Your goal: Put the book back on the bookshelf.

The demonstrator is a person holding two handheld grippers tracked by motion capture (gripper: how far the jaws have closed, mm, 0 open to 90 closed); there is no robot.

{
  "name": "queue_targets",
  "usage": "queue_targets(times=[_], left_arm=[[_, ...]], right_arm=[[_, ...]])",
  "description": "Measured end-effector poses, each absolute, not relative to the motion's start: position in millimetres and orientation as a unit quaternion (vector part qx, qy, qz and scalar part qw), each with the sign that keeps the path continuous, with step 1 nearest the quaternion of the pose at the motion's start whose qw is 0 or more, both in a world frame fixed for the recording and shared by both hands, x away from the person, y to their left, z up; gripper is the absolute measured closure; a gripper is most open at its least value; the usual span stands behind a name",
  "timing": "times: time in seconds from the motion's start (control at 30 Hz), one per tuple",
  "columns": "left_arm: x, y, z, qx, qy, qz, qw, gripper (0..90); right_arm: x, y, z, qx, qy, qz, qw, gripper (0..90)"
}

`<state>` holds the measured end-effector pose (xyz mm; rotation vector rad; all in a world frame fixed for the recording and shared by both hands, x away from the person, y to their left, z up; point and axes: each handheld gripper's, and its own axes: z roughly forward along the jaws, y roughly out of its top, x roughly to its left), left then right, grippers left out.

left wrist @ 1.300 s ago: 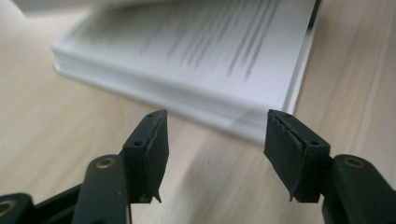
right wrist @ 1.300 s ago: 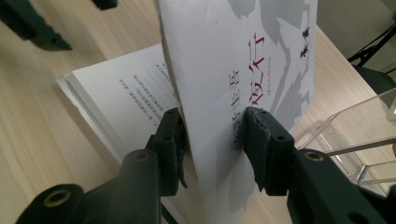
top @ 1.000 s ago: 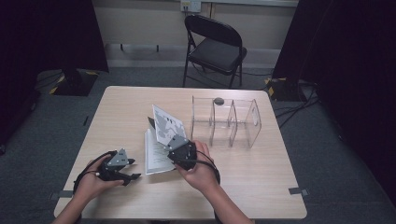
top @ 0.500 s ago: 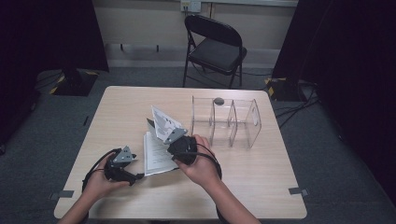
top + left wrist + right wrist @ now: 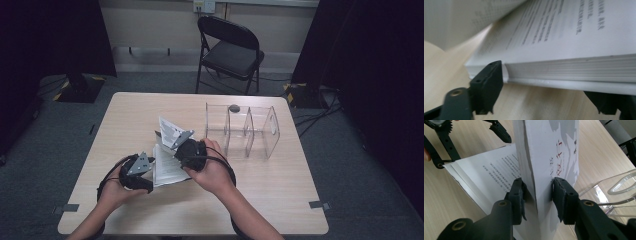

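Since the earlier high view, both hands have risen slightly and the left gripper (image 5: 136, 172) has closed in on the near left edge of the book (image 5: 167, 165); its jaws have just been opening and then narrowing a little.

Current state, left to right in the high view:

1. Left gripper: lower left of centre. In the left gripper view the jaws stand apart on either side of the book's page block (image 5: 564, 67), at the lower edge. One jaw sits just beside the corner; no firm pinch is visible.
2. Book: centre of the wooden table (image 5: 280, 190), lying open, with its front cover (image 5: 554, 157) and first pages lifted upright.
3. Right gripper (image 5: 537, 197): clamped narrowly on the lifted cover section.
4. Clear acrylic divider rack (image 5: 247, 130): right of centre, empty, well apart from the book.

Recommended procedure for the step in hand, judged to be closing and raising the book for the rack:

- Seat the left jaws squarely across the full page block before closing.
- Keep the right grip steady; excess pull may tear or crease the cover.
- Lift both sides together to prevent pages from fanning.
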<state>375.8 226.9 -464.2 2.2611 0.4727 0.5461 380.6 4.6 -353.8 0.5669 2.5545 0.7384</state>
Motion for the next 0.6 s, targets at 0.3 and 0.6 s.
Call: queue_targets(times=[0.3, 0.6], left_arm=[[369, 224, -449, 0.885, 0.128, 0.263, 0.363, 39.6], [368, 220, -445, 0.879, 0.092, 0.28, 0.374, 43.5]], right_arm=[[382, 15, -350, 0.187, 0.929, 0.243, 0.207, 60.7], [384, 16, -348, 0.18, 0.932, 0.238, 0.204, 59.6]])
